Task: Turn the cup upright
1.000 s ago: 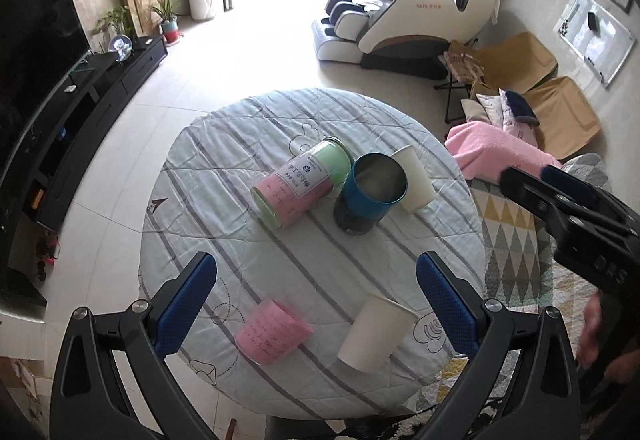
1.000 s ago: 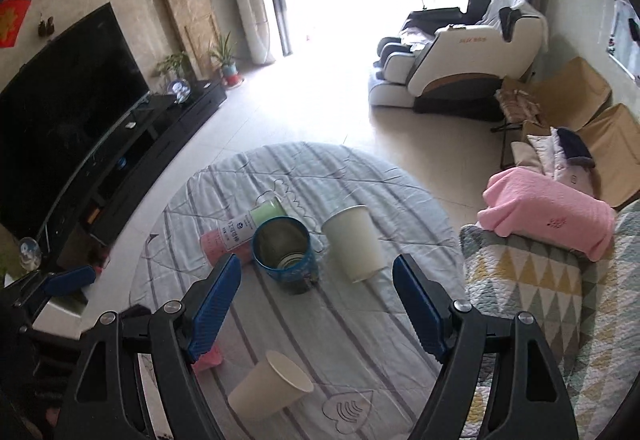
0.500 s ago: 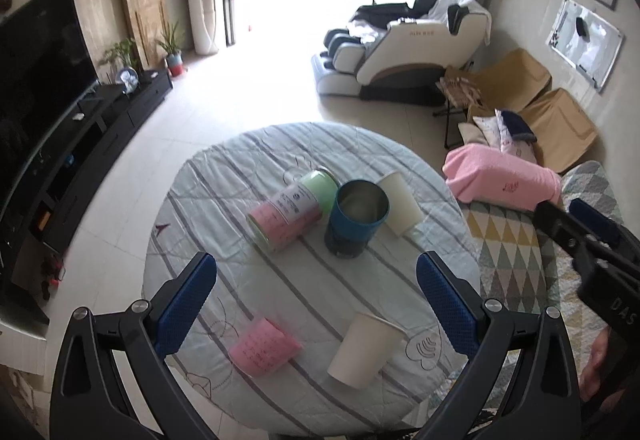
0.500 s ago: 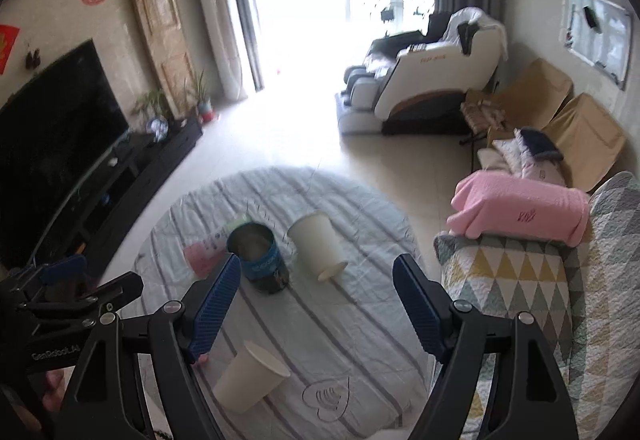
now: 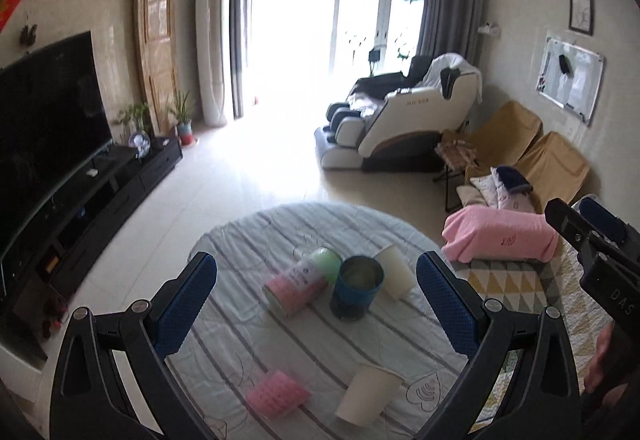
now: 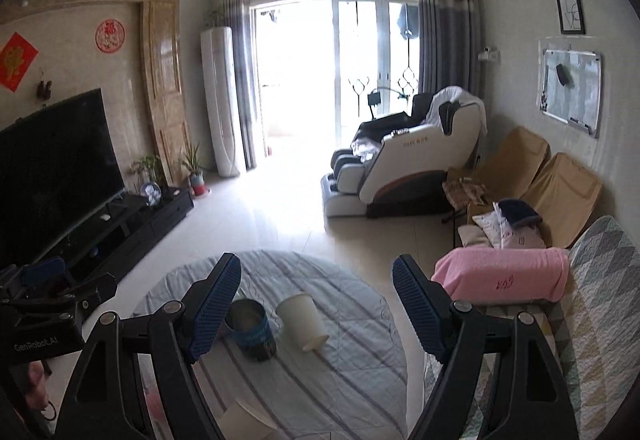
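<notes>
- Both of my grippers are spread wide with nothing between the fingers: the left gripper [image 5: 316,304] and the right gripper [image 6: 316,310] hang in the air above the round table [image 5: 248,236], touching none of the things on it.
- Between the left fingers I see a blue tin [image 5: 356,292] standing upright, mouth up, near the middle of the striped cloth.
- Just beside the tin, on its right, a white paper cup [image 5: 394,272] stands upside down, its wide mouth on the cloth.
- On the tin's other side a pink and green can [image 5: 302,280] lies on its side.
- Nearer to me, a second paper cup [image 5: 366,396] lies tipped over, mouth away from me, and a pink cup [image 5: 278,398] lies on its side close to it.
- Beyond the table's right edge I see a pink blanket [image 6: 504,274] over a sofa arm.
</notes>
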Available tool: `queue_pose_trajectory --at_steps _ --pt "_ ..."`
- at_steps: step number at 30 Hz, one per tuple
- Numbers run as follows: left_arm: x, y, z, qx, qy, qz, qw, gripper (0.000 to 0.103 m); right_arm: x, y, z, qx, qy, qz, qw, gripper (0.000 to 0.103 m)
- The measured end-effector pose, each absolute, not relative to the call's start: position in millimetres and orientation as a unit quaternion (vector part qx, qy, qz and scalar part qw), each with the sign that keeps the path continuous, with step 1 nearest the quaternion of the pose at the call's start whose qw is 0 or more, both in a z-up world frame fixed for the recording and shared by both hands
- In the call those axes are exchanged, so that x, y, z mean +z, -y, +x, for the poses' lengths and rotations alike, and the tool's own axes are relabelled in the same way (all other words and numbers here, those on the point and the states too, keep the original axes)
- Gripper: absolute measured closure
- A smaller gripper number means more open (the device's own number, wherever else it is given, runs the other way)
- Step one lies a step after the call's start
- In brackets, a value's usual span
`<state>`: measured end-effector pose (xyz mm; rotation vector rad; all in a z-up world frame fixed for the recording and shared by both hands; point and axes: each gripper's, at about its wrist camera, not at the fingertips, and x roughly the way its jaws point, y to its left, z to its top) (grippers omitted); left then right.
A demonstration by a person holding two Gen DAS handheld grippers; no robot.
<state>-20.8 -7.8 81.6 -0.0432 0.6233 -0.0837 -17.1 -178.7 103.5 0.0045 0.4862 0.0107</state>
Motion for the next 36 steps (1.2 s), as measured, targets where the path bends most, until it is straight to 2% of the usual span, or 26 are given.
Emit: queue_pose_trajectory --at_steps 9,36 --pt "83.9 11.3 -19.3 -0.046 -0.28 -0.004 0.959 0.001 102.1 174.5 -25.6 0.016 -0.214 0.005 0.977 0.023" --pt "75.1 18.7 -13.8 -0.04 -0.284 -0.009 0.958 0.001 91.3 175.1 -24.6 0.03 -0.237 0.005 0.971 0.022"
